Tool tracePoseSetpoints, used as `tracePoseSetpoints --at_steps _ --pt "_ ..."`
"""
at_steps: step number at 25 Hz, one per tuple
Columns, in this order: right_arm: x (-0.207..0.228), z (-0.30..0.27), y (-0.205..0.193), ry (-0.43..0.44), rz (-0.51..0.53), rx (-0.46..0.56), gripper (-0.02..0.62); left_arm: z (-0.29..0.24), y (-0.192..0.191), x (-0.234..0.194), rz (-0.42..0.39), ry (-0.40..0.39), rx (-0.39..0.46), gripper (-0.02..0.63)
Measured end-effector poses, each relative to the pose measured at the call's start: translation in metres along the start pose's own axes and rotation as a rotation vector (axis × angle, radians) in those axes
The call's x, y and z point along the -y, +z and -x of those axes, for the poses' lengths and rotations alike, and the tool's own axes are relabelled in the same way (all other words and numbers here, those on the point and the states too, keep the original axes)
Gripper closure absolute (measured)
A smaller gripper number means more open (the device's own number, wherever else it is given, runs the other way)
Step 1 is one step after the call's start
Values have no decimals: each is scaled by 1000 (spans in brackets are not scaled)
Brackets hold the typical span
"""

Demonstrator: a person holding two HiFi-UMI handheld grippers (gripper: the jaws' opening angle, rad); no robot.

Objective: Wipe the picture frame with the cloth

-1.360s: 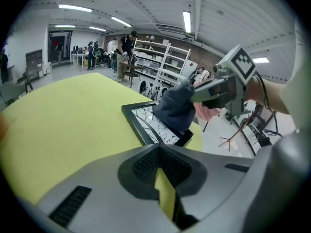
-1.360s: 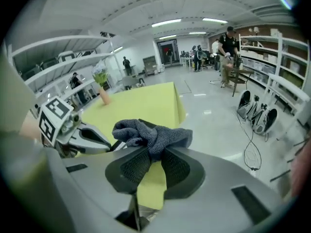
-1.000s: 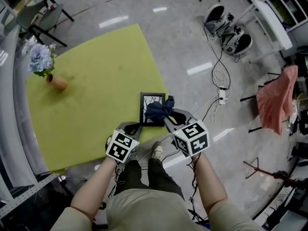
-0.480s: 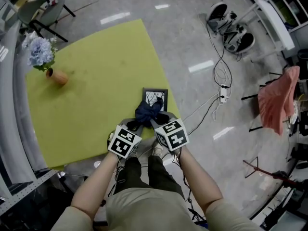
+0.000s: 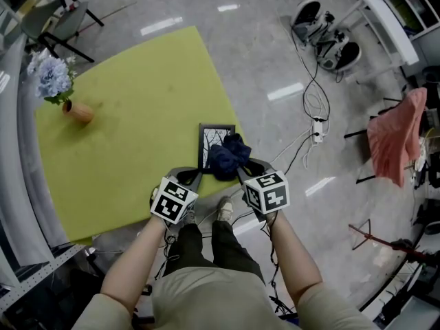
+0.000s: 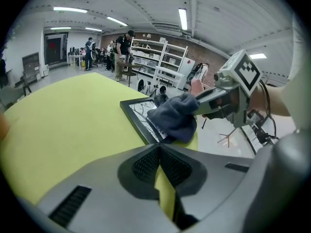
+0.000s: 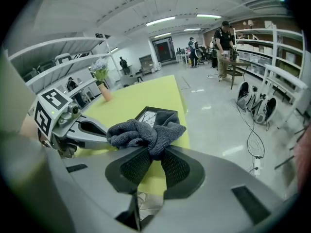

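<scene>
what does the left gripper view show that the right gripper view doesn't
Only the left gripper view: the left gripper with its jaws together and nothing between them. Only the right gripper view: the right gripper clamped on the dark blue-grey cloth, plus the orange vase of pale flowers. Both: the black picture frame on the yellow-green table, the cloth over the frame, and the other gripper seen from outside.
</scene>
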State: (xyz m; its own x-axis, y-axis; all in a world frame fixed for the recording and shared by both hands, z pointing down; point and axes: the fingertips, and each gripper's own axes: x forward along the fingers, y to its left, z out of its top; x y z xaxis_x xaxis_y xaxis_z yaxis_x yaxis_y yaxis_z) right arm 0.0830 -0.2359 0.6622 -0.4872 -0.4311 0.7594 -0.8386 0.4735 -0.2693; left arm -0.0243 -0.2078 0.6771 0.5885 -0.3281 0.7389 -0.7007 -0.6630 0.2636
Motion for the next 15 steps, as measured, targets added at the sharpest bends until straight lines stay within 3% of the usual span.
tracePoseSetpoints --at_steps 4,9,15 --pt "27 20 -5 -66 -50 17 520 1 0 0 23 8 -3 598" --pt "44 54 7 -107 -71 78 520 12 12 0 -40 66 5 598" --pt "29 113 52 -130 -28 218 519 67 54 6 -57 115 136 598"
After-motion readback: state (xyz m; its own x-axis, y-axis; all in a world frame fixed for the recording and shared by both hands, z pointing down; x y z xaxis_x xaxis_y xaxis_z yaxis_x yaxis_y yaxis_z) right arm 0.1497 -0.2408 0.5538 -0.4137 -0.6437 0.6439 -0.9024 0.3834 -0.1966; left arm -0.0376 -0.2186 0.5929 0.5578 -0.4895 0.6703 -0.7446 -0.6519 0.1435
